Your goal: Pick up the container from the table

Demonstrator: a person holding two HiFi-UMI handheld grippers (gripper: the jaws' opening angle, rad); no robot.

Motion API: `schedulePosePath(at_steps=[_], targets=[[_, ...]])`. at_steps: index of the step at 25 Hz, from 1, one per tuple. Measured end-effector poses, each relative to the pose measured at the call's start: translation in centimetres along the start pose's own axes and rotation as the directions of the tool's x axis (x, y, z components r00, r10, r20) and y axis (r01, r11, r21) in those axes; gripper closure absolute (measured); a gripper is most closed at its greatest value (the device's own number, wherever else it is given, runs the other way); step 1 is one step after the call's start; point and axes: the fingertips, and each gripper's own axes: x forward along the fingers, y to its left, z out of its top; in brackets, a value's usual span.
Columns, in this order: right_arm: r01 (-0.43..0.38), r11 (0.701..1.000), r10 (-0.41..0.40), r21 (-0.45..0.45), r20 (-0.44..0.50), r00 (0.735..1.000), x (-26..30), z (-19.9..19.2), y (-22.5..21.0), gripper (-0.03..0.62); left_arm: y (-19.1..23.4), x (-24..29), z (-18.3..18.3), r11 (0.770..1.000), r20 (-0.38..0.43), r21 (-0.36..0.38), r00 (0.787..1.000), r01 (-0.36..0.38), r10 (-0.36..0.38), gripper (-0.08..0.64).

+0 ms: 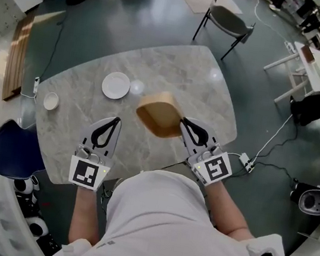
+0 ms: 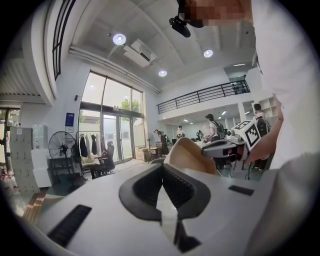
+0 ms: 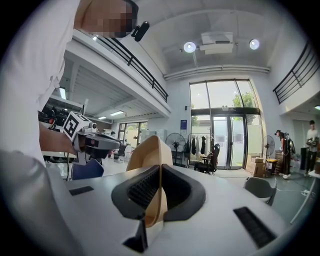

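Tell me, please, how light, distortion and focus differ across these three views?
Head view: even light, pale sheen on the table, edges bowed. Left gripper view: fisheye circle with black corners, windows washed out, left tongs soft up close. Right gripper view: same fisheye, ceiling lamps flaring, right tongs and the container blurred near the lens.

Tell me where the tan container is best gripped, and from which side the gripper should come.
Probably the thin wall at its rim, one jaw inside, one outside, coming from the person's right. The tan container is a wide open tub, too broad to span, but its wall fits between jaws. The right gripper holds it so now.
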Motion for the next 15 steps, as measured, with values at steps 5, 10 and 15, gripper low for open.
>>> schedulePosePath(at_steps=[5,10,15], targets=[[0.004,1.0,-0.004,0.016,-0.01,1.0,-0.2,-0.4,-0.4,0.566,-0.2,0.2,-0.4,1.0,-0.008,-0.002,1.0,0.0,0.0,0.558],[0.005,1.0,-0.005,0.017,-0.022,1.0,0.0,-0.7,-0.7,0.566,0.0,0.5,-0.5,0.999,-0.008,-0.037,1.0,0.001,-0.001,0.558],[0.001,1.0,-0.001,0.025,-0.038,0.999,0.2,-1.3,-1.4,0.567,0.5,1.0,-0.6,0.998,-0.006,-0.063,1.0,-0.005,0.004,0.558]])
